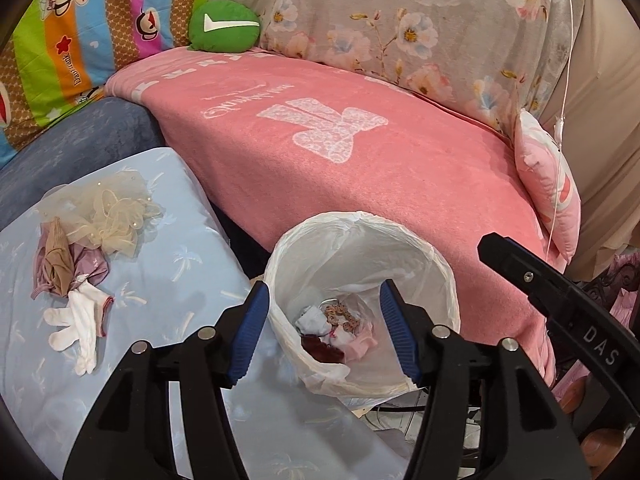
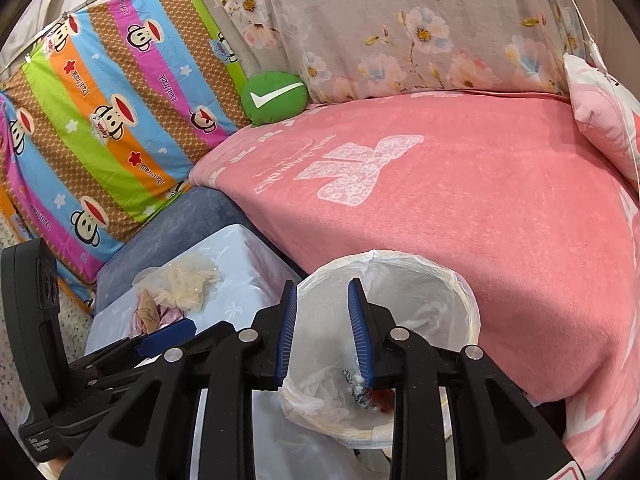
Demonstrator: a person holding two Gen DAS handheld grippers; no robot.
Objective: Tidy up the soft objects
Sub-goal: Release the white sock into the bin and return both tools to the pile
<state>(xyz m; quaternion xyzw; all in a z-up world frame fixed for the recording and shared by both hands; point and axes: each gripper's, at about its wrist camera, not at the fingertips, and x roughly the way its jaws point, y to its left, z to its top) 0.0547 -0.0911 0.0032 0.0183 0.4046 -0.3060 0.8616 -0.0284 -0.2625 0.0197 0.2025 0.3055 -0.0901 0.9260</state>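
A bin lined with a white plastic bag (image 1: 436, 264) (image 2: 460, 292) stands between the pale blue pillow (image 1: 168, 264) and the pink blanket. Small soft items (image 1: 336, 330) lie at its bottom: white, pink, dark red and patterned pieces. My left gripper (image 1: 322, 330) hangs open over the bin, nothing between its fingers. My right gripper (image 2: 322, 330) is also open above the bin's rim and holds nothing. On the pillow lie a cream tulle piece (image 1: 110, 212) (image 2: 184, 280), a beige and mauve bundle (image 1: 66, 264) (image 2: 150, 312) and a white glove (image 1: 78, 322).
The pink blanket (image 1: 360, 152) (image 2: 480, 208) covers a sofa seat behind the bin. A green round cushion (image 1: 224, 26) (image 2: 275, 98), a floral pillow (image 1: 400, 20) and a small pink cushion (image 1: 550, 188) rest along the back. A striped cartoon sheet (image 2: 100, 128) hangs at left.
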